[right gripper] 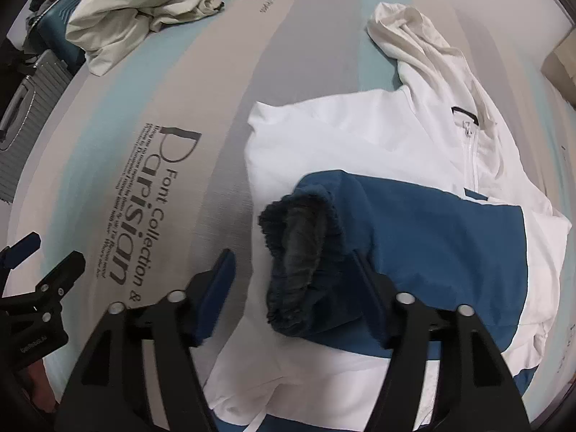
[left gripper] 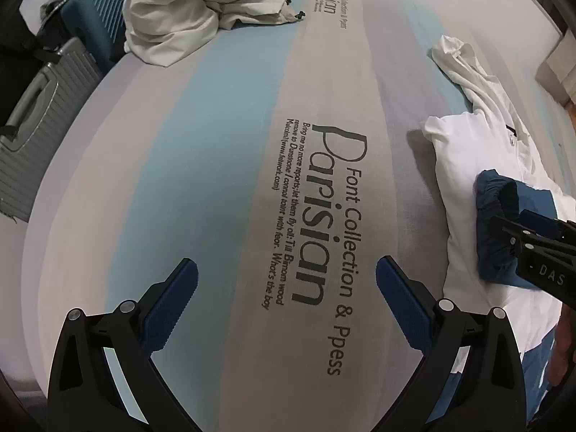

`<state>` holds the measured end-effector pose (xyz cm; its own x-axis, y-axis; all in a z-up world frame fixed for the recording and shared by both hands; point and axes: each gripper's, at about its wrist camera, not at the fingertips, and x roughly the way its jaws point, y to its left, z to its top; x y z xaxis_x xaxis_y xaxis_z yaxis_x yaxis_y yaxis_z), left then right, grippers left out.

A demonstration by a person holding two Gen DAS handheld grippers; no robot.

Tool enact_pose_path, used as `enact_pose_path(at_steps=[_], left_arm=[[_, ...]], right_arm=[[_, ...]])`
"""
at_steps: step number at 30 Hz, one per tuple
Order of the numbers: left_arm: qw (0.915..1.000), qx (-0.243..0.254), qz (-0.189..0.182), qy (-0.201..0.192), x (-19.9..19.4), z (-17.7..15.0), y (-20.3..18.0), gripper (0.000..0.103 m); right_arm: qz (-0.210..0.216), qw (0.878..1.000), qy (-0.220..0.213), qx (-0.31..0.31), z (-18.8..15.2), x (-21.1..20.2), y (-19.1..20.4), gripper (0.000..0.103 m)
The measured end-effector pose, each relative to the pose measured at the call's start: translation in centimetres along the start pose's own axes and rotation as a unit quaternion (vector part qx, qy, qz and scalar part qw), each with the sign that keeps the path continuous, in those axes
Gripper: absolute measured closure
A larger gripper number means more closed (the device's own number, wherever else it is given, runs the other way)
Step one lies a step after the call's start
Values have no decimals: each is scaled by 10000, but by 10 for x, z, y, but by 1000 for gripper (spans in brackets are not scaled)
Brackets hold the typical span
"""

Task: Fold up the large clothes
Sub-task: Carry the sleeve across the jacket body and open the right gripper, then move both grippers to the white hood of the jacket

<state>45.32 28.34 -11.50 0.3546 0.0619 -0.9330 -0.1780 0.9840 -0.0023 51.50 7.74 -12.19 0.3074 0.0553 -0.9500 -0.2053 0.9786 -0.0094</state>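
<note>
A white and blue hooded jacket point(right gripper: 360, 136) lies on the bed, its hood point(right gripper: 406, 32) toward the far side. Its blue sleeve point(right gripper: 432, 223) is folded across the white body, with the dark elastic cuff point(right gripper: 298, 262) at its end. My right gripper point(right gripper: 298, 280) is open, its jaws on either side of the cuff, just above it. My left gripper point(left gripper: 286, 277) is open and empty over the printed sheet, left of the jacket point(left gripper: 464, 180). The right gripper point(left gripper: 532, 237) shows at the right edge of the left wrist view, over the blue cuff point(left gripper: 493, 216).
The bed sheet point(left gripper: 216, 144) has blue and grey stripes and black "Parisian" lettering. A crumpled cream garment point(left gripper: 201, 10) lies at the far left corner. A teal suitcase point(left gripper: 97, 10) and a grey suitcase point(left gripper: 39, 104) stand beside the bed on the left.
</note>
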Motion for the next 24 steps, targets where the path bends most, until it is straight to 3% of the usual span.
enact_pose_path(at_steps=[6,11,17,24], left_arm=[[10000,27,30,-3,-12,-4,-3,6],[10000,33,-6,-33,-24,-2,-25,6],[9996,82,-272,-87,-29,1,-81,6],[9990,338,-260,-144,-36,19,-155,6]], right_arm=[[53,9997,-212,69,-4,-20,-4,24],[-35,9989,-430,182,-10,-46,-32,15],[-326,9972,-651,154,-21,-67,-92,11],[-410,9937,-1018,223,-17,-79,-179,9]])
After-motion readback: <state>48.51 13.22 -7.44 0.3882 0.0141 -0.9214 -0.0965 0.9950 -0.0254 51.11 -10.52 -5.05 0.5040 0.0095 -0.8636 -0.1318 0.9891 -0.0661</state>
